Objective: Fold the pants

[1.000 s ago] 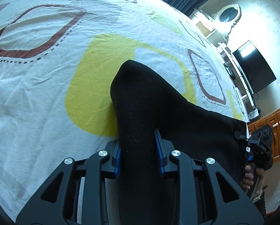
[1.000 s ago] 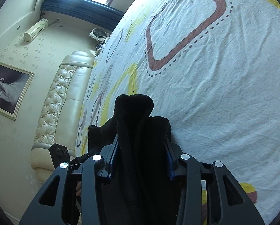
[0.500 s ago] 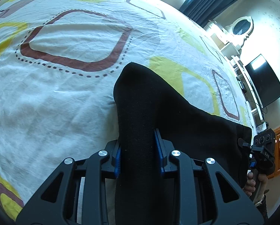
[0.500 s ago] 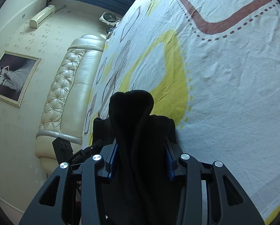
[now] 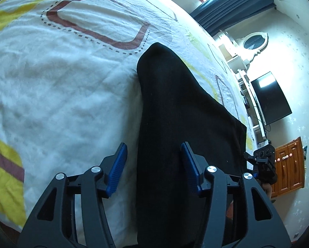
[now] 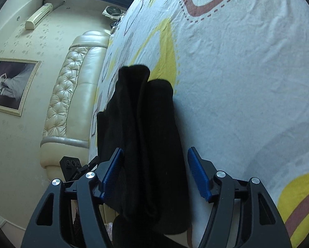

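The black pants (image 5: 175, 113) lie on the patterned bed sheet (image 5: 61, 82) and run from one gripper to the other. My left gripper (image 5: 153, 155) is open, its blue pads apart on either side of one end of the pants. My right gripper (image 6: 155, 159) is open too, its pads standing clear of the bunched, folded end of the pants (image 6: 146, 124). The right gripper also shows in the left wrist view (image 5: 264, 165) at the far end of the pants. The left gripper shows in the right wrist view (image 6: 71, 167).
The sheet (image 6: 237, 72) is white with yellow and maroon shapes. A padded cream headboard (image 6: 71, 95) stands at one side. A TV (image 5: 270, 99), shelves and a wooden cabinet (image 5: 288, 165) stand beyond the bed's other side.
Both grippers were shut on the pants and carried them across the bed. Both have now opened and the pants lie loose between the pads.
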`<state>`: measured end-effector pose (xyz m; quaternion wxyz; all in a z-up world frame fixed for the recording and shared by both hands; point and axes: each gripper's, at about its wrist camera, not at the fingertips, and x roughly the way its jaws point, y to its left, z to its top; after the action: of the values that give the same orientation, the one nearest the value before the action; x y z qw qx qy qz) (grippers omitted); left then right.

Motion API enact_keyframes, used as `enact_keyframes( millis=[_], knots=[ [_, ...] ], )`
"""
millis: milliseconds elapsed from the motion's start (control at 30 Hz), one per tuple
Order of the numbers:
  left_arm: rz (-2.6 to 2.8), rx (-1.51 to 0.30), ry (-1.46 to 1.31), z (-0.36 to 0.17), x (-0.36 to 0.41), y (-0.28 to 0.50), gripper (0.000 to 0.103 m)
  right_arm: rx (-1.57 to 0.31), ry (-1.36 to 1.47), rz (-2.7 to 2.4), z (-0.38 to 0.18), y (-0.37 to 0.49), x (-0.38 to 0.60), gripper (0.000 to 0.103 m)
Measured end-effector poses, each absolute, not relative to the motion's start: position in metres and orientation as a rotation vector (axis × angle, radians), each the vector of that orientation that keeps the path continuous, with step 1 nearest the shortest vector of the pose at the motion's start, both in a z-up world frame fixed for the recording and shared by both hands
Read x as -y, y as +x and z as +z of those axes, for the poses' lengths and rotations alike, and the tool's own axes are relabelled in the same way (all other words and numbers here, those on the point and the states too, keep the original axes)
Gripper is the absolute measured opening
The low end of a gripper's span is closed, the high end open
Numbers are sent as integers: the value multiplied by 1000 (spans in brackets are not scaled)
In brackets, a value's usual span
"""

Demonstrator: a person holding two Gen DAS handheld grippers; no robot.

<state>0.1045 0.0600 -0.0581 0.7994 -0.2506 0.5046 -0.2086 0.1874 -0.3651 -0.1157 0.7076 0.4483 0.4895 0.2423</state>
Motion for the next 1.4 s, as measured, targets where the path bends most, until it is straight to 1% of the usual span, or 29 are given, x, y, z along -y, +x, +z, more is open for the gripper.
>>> enact_keyframes(
  millis=[33,100,167,233,267,300,333,367,400,467,533,633,733,767,800,833,867,900,967,1100,1267,1367,1400],
  knots=[
    [-459,-1090,-558,-59,-63,97,59,-1106,986,566,-116,182,361,65],
    [-482,-1101,-590,-60,-66,83,59,-1133,945,599,-114,172,352,65],
    [-514,-1115,-596,-63,-63,72,65,-1136,904,600,-112,164,346,65],
    [-526,-1132,-580,-68,-56,66,65,-1131,882,586,-109,162,342,65],
    [-524,-1134,-576,-70,-52,65,65,-1134,875,574,-109,162,341,62],
    [-521,-1131,-582,-73,-50,64,65,-1138,869,558,-110,162,340,56],
    [-517,-1128,-590,-74,-49,64,64,-1138,861,545,-109,161,338,55],
    [-524,-1128,-602,-75,-48,65,53,-1133,856,536,-108,160,336,50],
    [-518,-1136,-600,-75,-46,66,51,-1125,862,530,-107,157,336,46],
    [-507,-1142,-582,-71,-45,67,43,-1109,907,528,-104,151,337,41],
    [-505,-1134,-543,-67,-44,66,41,-1109,930,532,-103,144,336,38],
    [-516,-1132,-528,-70,-42,67,42,-1119,917,534,-112,140,339,38],
    [-537,-1108,-540,-69,-43,66,49,-1115,954,546,-113,148,343,49],
    [-540,-1105,-543,-69,-46,65,53,-1118,947,544,-111,149,343,55],
    [-537,-1106,-540,-67,-49,65,57,-1115,930,536,-106,152,344,64],
    [-536,-1098,-542,-65,-53,65,64,-1100,907,523,-100,155,345,68],
    [-536,-1079,-550,-62,-59,66,68,-1079,890,508,-96,159,348,72],
    [-532,-1062,-553,-59,-64,68,69,-1063,884,497,-94,163,351,73],
    [-525,-1048,-566,-58,-72,78,73,-1052,902,491,-96,177,354,74],
    [-495,-1077,-615,-68,-74,114,73,-1046,935,488,-107,210,350,74],
    [-574,-1118,-641,-75,-52,160,75,-1022,1040,528,-116,242,348,74],
    [-605,-1159,-630,-81,-36,176,76,-1035,1033,568,-115,249,345,74],
    [-610,-1158,-618,-80,-33,179,76,-1039,1000,573,-113,250,343,61]
  ],
)
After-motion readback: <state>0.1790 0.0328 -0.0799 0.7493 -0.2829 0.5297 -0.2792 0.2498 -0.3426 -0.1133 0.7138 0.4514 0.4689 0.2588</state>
